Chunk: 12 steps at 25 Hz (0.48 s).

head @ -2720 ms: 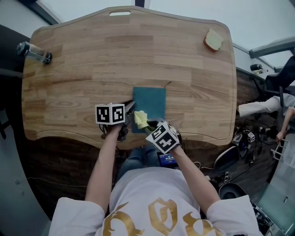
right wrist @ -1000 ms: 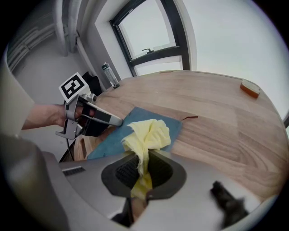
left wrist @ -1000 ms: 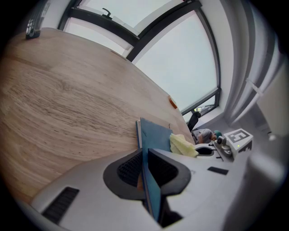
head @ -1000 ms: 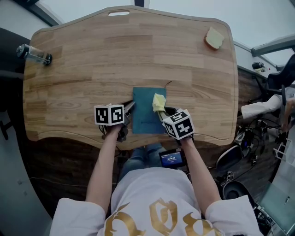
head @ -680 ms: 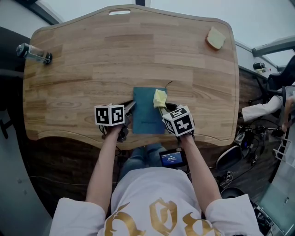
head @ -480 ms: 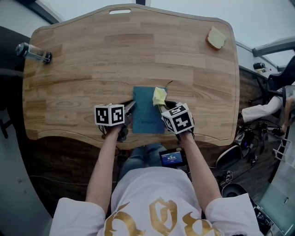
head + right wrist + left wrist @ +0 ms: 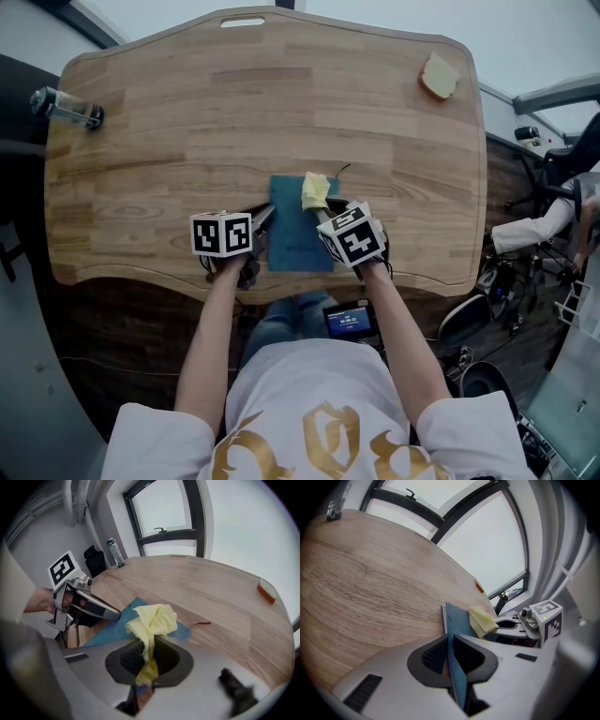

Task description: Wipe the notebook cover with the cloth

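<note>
A teal notebook [image 7: 296, 230] lies flat near the table's front edge; its thin ribbon marker [image 7: 341, 172] trails off the far corner. My left gripper [image 7: 262, 225] is shut on the notebook's left edge, and in the left gripper view the cover [image 7: 456, 665] runs between the jaws. My right gripper [image 7: 323, 216] is shut on a crumpled yellow cloth [image 7: 314, 190], which rests on the far right part of the cover. In the right gripper view the cloth [image 7: 152, 620] bunches out above the jaws over the notebook [image 7: 112, 632], with the left gripper [image 7: 110, 614] beside it.
The wooden table [image 7: 234, 112] has a bottle [image 7: 66, 106] lying at its far left edge and a small tan sponge-like piece [image 7: 436, 78] at the far right. Chairs, cables and gear crowd the floor to the right. A screen device [image 7: 349, 322] sits on the person's lap.
The right gripper has carried the cloth from the notebook's near left corner to its right side, then up and leftward along the cover. The left gripper has stayed put on the notebook's edge.
</note>
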Motion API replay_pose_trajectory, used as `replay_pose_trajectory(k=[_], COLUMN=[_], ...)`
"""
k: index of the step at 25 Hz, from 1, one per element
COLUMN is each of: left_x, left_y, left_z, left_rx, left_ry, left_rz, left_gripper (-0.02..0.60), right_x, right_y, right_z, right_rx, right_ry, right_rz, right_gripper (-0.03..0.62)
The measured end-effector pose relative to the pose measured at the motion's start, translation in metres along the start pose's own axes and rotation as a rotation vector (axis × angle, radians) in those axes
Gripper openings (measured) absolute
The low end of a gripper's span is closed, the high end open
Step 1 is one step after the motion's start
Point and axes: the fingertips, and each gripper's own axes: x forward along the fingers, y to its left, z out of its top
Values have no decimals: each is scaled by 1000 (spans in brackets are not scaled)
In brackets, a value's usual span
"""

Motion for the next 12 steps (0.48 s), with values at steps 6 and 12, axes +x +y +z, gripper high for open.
replay_pose_trajectory(k=[6,12], left_x=[1,0], left_y=[-1,0], left_z=[-1,0], left_rx=[0,1], left_ry=[0,-1], left_rz=[1,3], left_gripper=[48,48], right_x=[5,11], right_y=[9,27], right_z=[5,7], right_rx=[-27,-54], right_ry=[-2,-16], right_rz=[14,39], right_gripper=[41,41])
